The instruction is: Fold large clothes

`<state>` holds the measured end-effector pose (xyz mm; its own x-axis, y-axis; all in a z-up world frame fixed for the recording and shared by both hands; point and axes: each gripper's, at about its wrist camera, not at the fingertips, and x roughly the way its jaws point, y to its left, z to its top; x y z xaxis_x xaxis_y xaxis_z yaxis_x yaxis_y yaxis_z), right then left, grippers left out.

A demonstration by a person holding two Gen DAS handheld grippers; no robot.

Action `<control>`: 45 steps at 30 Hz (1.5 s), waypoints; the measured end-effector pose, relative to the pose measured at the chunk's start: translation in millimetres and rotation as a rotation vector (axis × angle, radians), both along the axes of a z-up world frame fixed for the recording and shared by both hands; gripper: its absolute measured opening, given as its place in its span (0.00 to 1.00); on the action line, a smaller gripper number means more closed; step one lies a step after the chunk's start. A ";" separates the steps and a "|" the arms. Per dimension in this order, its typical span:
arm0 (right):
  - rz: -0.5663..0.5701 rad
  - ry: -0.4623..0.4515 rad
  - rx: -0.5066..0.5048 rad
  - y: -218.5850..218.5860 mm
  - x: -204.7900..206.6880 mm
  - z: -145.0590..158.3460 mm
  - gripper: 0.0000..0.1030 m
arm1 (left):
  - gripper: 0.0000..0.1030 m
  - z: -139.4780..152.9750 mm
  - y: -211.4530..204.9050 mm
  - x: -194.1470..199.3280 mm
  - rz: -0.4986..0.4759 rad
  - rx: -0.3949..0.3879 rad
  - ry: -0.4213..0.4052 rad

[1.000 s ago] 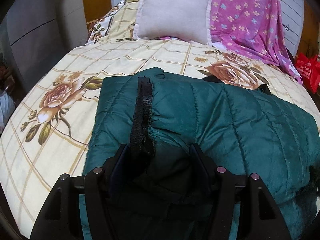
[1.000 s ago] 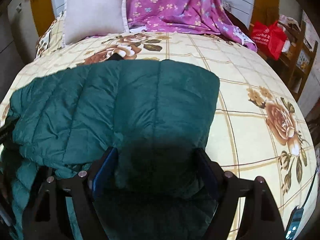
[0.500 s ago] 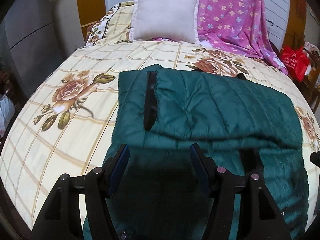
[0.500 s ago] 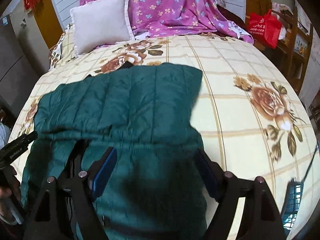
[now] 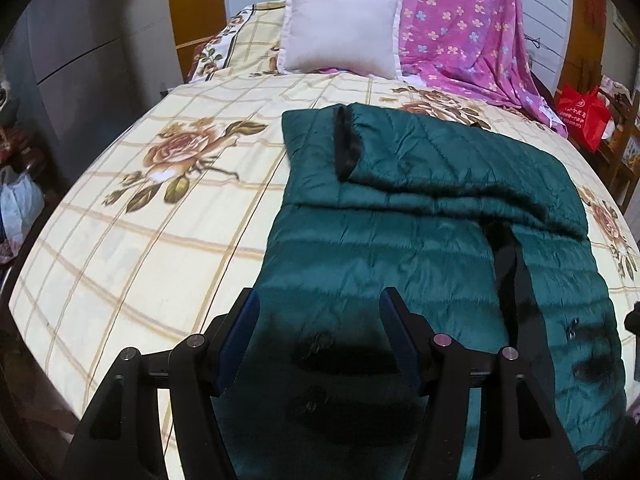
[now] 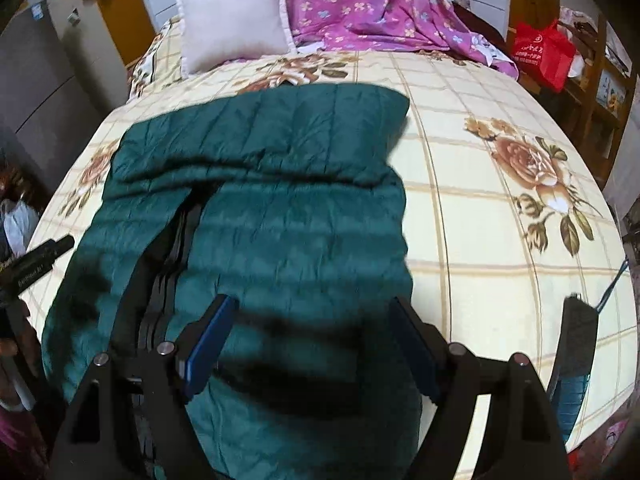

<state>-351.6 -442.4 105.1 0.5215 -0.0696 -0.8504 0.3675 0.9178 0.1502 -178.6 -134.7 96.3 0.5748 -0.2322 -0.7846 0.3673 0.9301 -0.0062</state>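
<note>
While tilted steeply downward, both tools, left tool (image 5: 320, 300) and right tool (image 6: 312, 308), spread empty above green jacket (image 5: 420, 240).

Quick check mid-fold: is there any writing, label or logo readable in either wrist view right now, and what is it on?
None can be read with certainty.
Red bag: white printing and a round logo, too small to read.
Left gripper: white lettering on its black body at the left edge of the right wrist view, blurred, not legible.
Green jacket, pillow, purple sheet: no text visible.
</note>
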 end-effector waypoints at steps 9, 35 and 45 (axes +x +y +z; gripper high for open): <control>-0.017 0.021 0.045 8.8 -26.8 -16.0 0.80 | 0.43 -2.4 17.2 -24.4 -0.003 0.005 0.001; -0.051 0.058 0.063 5.8 -65.7 -36.0 0.80 | 0.43 -21.1 49.1 -52.6 -0.008 -0.007 0.087; -0.024 0.096 0.078 5.1 -91.9 -41.8 0.80 | 0.43 -28.8 95.7 -61.9 -0.021 -0.059 0.198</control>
<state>-443.5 -437.3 63.3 0.4362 -0.0130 -0.8997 0.4054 0.8955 0.1836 -240.5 -39.0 67.5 0.4049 -0.2916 -0.8666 0.3725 0.9182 -0.1349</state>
